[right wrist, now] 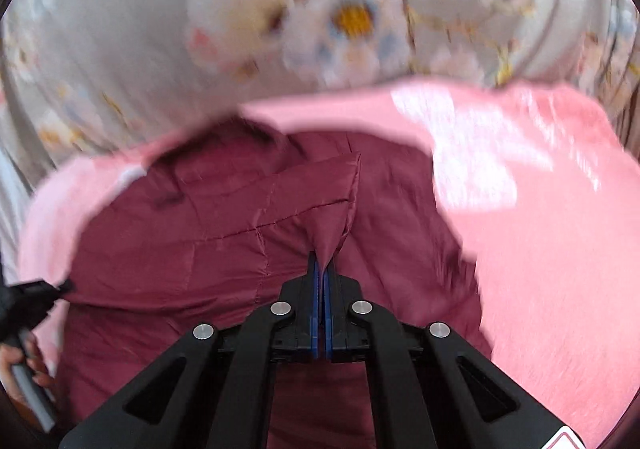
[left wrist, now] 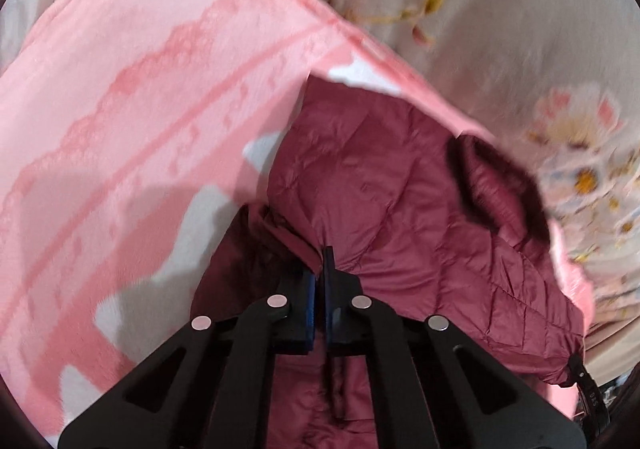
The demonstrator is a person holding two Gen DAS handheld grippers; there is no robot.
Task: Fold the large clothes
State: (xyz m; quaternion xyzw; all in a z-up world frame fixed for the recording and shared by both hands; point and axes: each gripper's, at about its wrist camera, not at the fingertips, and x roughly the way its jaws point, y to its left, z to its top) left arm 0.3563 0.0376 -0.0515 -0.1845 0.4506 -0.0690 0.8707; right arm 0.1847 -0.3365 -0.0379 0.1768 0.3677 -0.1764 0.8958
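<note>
A maroon quilted jacket (left wrist: 400, 193) lies on a pink blanket (left wrist: 120, 89). My left gripper (left wrist: 322, 253) is shut on a fold of the jacket's edge and lifts it. In the right wrist view the same jacket (right wrist: 208, 233) spreads across the middle. My right gripper (right wrist: 322, 265) is shut on a pinched corner of the jacket. The left gripper (right wrist: 60, 285) shows at the far left of the right wrist view, holding the jacket's edge. The jacket's dark-lined collar or cuff (left wrist: 500, 185) shows at the right.
The pink blanket (right wrist: 540, 229) lies on a grey floral bedsheet (right wrist: 320, 21), which also shows in the left wrist view (left wrist: 520, 29). A person's hand (right wrist: 16, 365) holds the left gripper's handle at the far left edge. Both views are motion-blurred.
</note>
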